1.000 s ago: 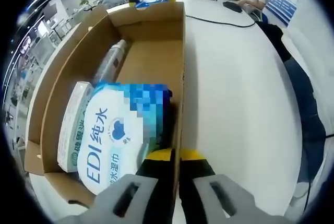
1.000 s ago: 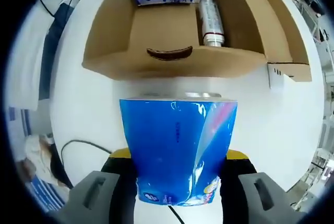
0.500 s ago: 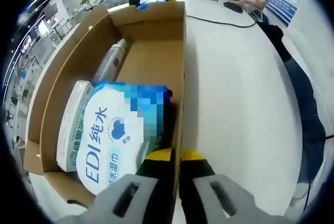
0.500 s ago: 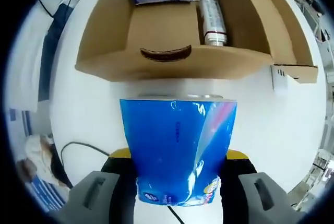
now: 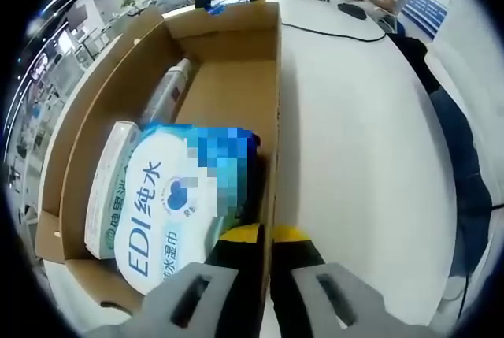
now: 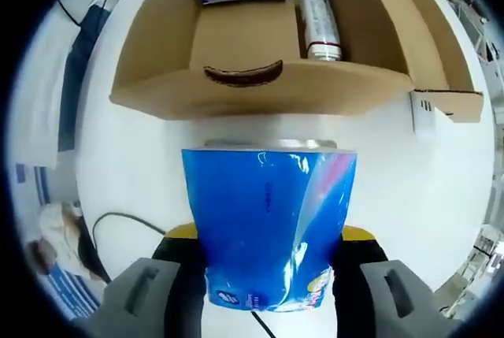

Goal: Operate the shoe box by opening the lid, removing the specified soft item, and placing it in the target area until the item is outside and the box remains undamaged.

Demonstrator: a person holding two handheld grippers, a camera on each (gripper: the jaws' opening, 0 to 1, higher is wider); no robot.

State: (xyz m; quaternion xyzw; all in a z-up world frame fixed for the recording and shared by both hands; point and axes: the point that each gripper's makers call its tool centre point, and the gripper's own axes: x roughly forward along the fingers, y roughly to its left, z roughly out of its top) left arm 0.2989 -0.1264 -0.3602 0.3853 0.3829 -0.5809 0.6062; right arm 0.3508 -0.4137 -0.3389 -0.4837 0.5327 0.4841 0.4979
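white table, perhaps office; right hand-held gripper grasping blue pack.

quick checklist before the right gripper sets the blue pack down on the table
1. Right gripper has the blue pack between its fingers: ok.
2. Pack is fully outside the cardboard box: ok.
3. Bare white table lies between pack and box for a landing spot: ok.
4. Left gripper is shut on the box wall, steadying it: ok.
5. Box looks untorn: ok from these views.
6. Black cable lies near the gripper; whether it is clear of the drop spot: cannot tell.
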